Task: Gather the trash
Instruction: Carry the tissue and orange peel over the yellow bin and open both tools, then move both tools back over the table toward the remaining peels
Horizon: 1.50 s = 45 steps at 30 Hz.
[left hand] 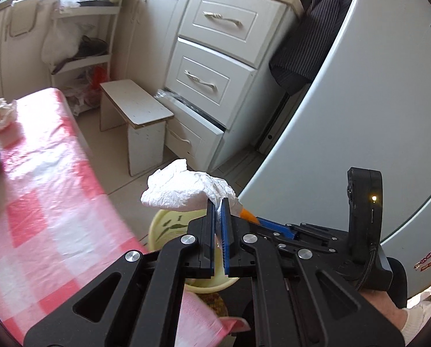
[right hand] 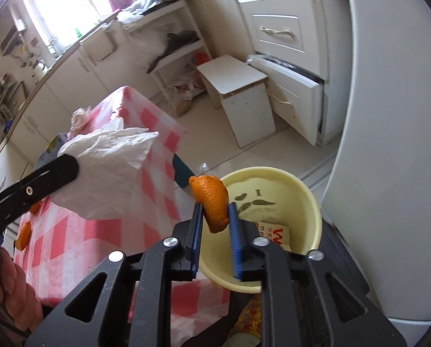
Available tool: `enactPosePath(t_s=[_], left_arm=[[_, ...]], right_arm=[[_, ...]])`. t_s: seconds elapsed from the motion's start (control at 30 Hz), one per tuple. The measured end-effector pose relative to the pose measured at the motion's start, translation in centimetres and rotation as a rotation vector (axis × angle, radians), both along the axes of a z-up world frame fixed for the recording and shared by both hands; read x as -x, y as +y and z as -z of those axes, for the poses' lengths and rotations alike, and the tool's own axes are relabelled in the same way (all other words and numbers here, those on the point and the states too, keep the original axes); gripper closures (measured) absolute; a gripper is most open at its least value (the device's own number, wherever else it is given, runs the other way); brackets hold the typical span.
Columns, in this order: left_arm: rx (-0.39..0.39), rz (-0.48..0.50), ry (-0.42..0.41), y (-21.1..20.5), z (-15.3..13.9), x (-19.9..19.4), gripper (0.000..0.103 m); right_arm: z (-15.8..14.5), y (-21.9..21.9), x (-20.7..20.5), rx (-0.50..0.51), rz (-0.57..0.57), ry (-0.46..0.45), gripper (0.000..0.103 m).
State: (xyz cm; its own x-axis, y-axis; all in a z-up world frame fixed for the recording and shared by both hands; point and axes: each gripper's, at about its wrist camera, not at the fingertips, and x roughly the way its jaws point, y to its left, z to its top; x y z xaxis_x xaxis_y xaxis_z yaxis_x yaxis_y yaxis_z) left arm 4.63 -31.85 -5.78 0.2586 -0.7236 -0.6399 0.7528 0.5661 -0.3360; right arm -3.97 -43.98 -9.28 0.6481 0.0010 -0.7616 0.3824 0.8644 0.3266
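**Both grippers loaded above the yellow bin**

Container: pale yellow bin (right hand: 311, 202), round, printed dark marks on the inner wall. It stands on the floor beside the corner of the table with the pink-and-white checked cloth (right hand: 71, 237). Inside, low against the wall, one small carton with red lettering (right hand: 276, 235). Nothing else can be made out in it.

Left gripper (left hand: 219, 202): jaws closed tight on a crumpled white paper towel (left hand: 180, 186). Bulk of the towel sticks out past the fingertips to the left, above the bin's rim.

Right gripper (right hand: 214, 204): jaws partly apart, with a piece of orange peel (right hand: 211, 202) standing between the blue pads and touching both. Peel sits over the near-left rim of the bin.

Left on the table: a crumpled wad of paper (left hand: 0, 112) at the far end and orange peel scraps (right hand: 23, 232) on the cloth's near edge.
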Motion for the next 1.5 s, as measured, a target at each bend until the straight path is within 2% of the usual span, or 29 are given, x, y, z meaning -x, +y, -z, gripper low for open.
enactPosePath(t_s=[0.07,0.27,0.47,0.53,0.6,0.83,1.0,1.17,1.23,1.5], left_arm=[[-0.012,0.01,0.004,-1.1,0.4,0.1,0.098],[-0.045,0.022,0.01,-3.5,1.6,0.2,0.098],[-0.127,0.046,-0.007,-5.2,2.4,0.4,0.094],[-0.151,0.048,-0.019,-5.7,2.5,0.7,0.084],[-0.162,0.044,-0.047,-6.0,2.5,1.2,0.061],[-0.202,-0.003,-0.142,-5.5,1.6,2.1,0.039],[-0.21,-0.071,-0.195,-3.6,0.4,2.2,0.018],[-0.216,-0.15,-0.225,-0.8,-0.5,2.2,0.007],[-0.231,-0.182,-0.245,0.4,-0.7,2.3,0.007],[-0.261,-0.285,-0.271,7.2,-1.6,2.5,0.007]], right_arm=[[0.3,-0.5,0.1,-0.016,0.025,0.005,0.07],[-0.1,-1.3,1.4,-0.037,0.07,-0.005,0.068],[-0.6,-2.4,2.3,-0.038,0.137,-0.038,0.064],[-0.8,-2.4,2.4,-0.034,0.141,-0.045,0.064],[-1.0,-2.4,2.6,-0.032,0.148,-0.059,0.062],[-1.5,-2.7,2.8,-0.04,0.165,-0.098,0.059],[-1.9,-1.8,2.3,-0.028,0.138,-0.108,0.057],[-2.4,0.0,1.4,0.012,0.077,-0.113,0.054],[-2.6,0.8,1.0,0.03,0.053,-0.113,0.051],[-3.2,4.0,-0.2,0.083,-0.05,-0.123,0.049]])
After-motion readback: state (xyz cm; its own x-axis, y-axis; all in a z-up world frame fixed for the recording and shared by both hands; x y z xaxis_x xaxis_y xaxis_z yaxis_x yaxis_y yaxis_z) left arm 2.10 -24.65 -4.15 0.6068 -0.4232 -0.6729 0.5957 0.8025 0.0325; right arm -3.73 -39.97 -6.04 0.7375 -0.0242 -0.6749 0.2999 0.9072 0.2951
